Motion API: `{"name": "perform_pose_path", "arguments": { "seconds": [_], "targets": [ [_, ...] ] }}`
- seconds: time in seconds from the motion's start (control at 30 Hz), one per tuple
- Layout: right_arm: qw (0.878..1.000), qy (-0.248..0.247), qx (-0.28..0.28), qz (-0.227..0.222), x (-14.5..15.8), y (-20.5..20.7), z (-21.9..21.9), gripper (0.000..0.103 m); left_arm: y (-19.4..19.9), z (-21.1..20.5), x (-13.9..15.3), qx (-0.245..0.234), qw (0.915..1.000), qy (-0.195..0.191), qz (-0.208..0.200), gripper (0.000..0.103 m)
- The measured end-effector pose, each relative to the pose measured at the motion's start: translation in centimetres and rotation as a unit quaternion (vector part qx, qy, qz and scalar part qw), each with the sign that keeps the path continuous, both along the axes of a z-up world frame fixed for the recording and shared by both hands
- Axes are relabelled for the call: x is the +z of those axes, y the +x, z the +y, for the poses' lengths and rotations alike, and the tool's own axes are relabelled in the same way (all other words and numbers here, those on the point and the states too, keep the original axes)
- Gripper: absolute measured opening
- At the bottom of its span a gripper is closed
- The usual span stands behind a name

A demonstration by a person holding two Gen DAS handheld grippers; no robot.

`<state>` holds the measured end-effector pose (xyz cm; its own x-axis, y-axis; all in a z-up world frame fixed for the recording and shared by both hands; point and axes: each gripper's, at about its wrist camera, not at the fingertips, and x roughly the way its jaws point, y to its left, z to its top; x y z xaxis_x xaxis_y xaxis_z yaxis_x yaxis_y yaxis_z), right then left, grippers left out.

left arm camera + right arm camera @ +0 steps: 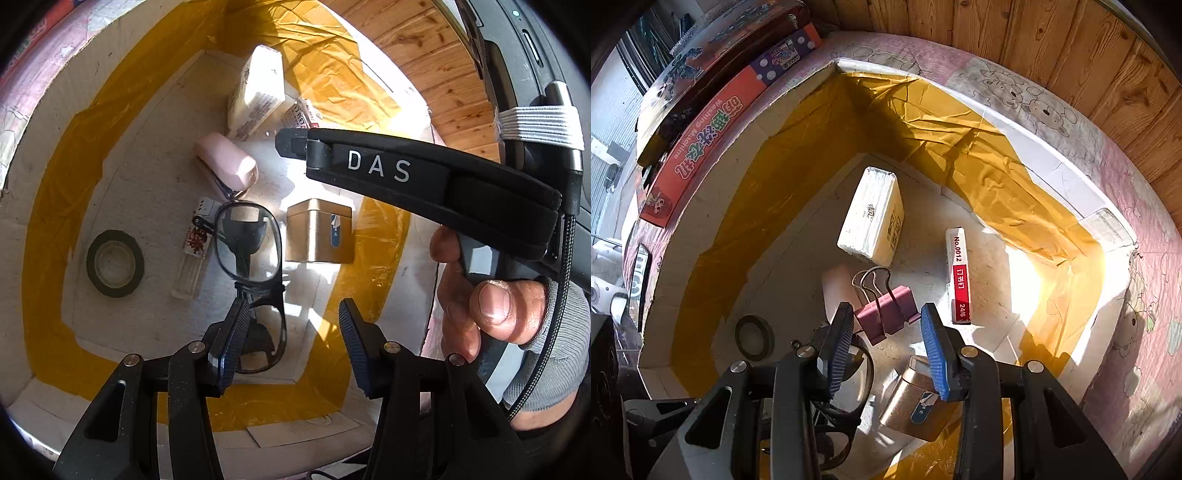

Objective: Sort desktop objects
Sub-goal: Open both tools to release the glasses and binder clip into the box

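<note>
A maroon binder clip (886, 314) hangs over the floor of the cardboard box (1056, 166), and my right gripper (886, 310) is shut on it, the blue pads pressing its sides. In the left wrist view the right gripper (295, 142) comes in from the right in a person's hand (491, 306), and the clip is hidden. My left gripper (291, 306) stands open above the box. Black-framed glasses (251, 243) lie on the box floor under its left finger (232, 332).
On the box floor lie a white tissue pack (873, 218), a red-and-white staple box (958, 273), a pink stapler (227, 164), a gold tin (319, 230), a tape roll (115, 264) and a small printed packet (195, 240). Toy boxes (713, 122) stand outside at the left.
</note>
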<state>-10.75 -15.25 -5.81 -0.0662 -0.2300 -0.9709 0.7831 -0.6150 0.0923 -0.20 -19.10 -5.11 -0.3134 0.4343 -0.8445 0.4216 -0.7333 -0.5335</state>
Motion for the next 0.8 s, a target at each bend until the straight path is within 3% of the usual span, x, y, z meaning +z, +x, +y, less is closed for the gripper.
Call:
{"name": "perform_pose_path", "arguments": {
  "seconds": [0.17, 0.47, 0.63, 0.8],
  "targets": [
    [1.0, -0.002, -0.01, 0.002, 0.3, -0.1, 0.6, 0.048, 0.5, 0.0, 0.8, -0.002, 1.0, -0.006, 0.005, 0.054],
    [1.0, -0.008, -0.003, -0.007, 1.7, 0.9, 2.6, 0.05, 2.7, 0.5, 2.8, -0.005, 0.9992, -0.036, 0.013, 0.054],
    [1.0, -0.008, 0.011, 0.003, 2.9, 2.4, 4.1, 0.05, 4.0, 1.1, 4.7, -0.012, 0.9963, -0.08, 0.029, 0.054],
    [0.999, -0.012, 0.025, 0.023, 4.6, 4.1, 5.7, 0.053, 5.2, 2.1, 6.7, -0.021, 0.9836, -0.17, 0.058, 0.054]
  ]
}}
